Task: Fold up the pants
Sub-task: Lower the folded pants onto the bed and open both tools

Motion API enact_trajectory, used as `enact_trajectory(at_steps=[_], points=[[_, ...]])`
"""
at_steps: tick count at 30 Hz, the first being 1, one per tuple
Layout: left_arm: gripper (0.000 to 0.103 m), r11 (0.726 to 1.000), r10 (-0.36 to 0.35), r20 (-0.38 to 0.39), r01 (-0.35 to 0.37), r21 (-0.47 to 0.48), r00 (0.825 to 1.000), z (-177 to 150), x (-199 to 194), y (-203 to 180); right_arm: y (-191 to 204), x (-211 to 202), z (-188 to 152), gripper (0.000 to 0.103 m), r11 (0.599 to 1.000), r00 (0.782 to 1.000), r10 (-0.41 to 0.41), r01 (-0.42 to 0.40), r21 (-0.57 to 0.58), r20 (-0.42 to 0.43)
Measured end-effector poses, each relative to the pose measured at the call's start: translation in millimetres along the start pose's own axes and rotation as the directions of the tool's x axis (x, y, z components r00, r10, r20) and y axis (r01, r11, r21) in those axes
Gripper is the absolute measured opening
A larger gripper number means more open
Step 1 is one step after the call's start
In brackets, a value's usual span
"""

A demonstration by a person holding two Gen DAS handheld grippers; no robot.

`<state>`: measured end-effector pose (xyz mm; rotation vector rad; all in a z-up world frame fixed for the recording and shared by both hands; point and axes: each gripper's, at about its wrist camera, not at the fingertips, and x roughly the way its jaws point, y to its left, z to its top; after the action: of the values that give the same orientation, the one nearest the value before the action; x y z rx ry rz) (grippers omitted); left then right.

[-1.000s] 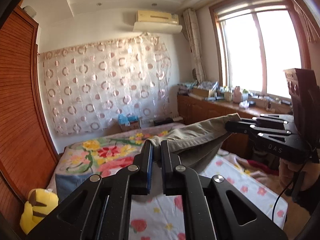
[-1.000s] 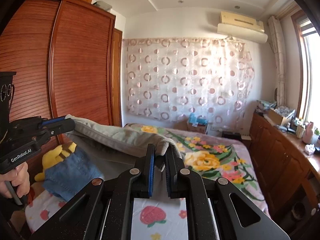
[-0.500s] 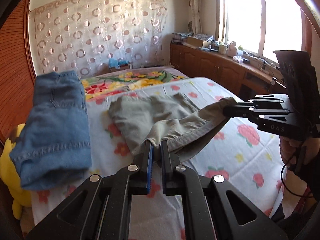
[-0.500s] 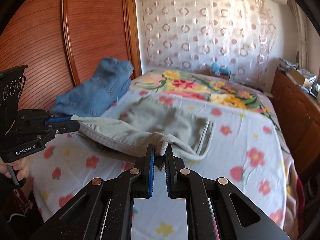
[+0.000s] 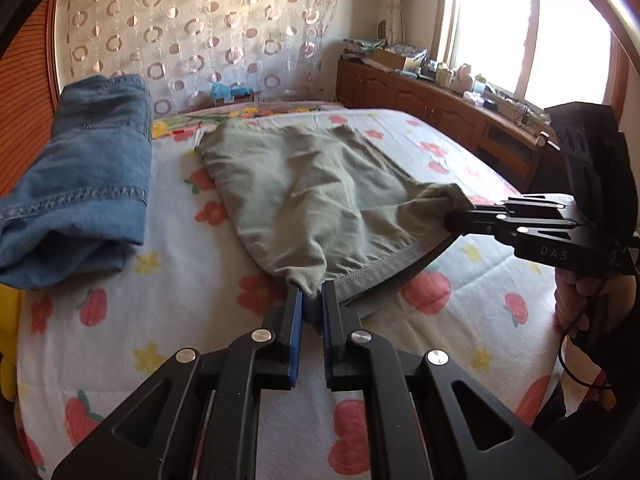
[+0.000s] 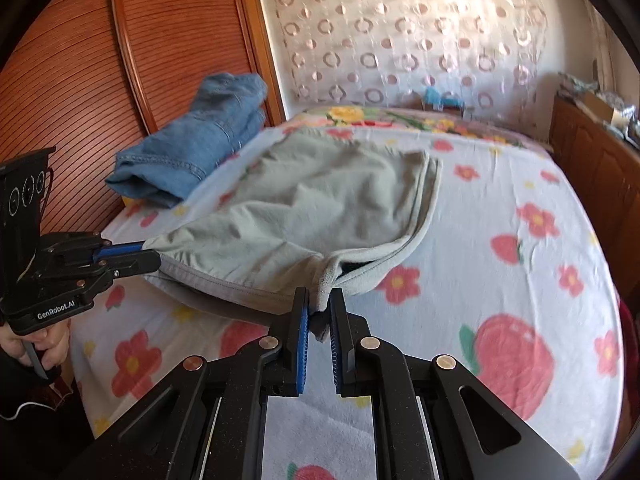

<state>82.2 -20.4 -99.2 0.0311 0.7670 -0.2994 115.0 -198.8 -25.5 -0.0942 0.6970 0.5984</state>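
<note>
Early stage, I'd say: grey pants (image 5: 312, 196) lie spread on the flowered bed (image 5: 168, 312), near hem lifted off it, left gripper (image 5: 311, 298) and right gripper (image 6: 319, 304) each clamped on a corner; no fold visible, folded jeans (image 5: 80, 176) beside.

Folded jeans (image 5: 76, 184) blocked the frame's left; bare bedsheet (image 5: 460, 320) lay open at lower right, toward the cabinet (image 5: 420, 100).
</note>
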Motion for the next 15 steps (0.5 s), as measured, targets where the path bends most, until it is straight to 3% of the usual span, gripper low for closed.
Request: enact_trajectory(at_steps=[5,15], points=[[0.009,1.0,0.005,-0.019,-0.005,-0.016,1.0,-8,3,-2,3,2,2,0.009,1.0,1.0,-0.006,0.006,0.009,-0.009],[0.021,0.998,0.0,-0.044,-0.003,-0.065,0.999,-15,8,2,6,10,6,0.01,1.0,1.0,-0.018,0.018,0.019,-0.021]])
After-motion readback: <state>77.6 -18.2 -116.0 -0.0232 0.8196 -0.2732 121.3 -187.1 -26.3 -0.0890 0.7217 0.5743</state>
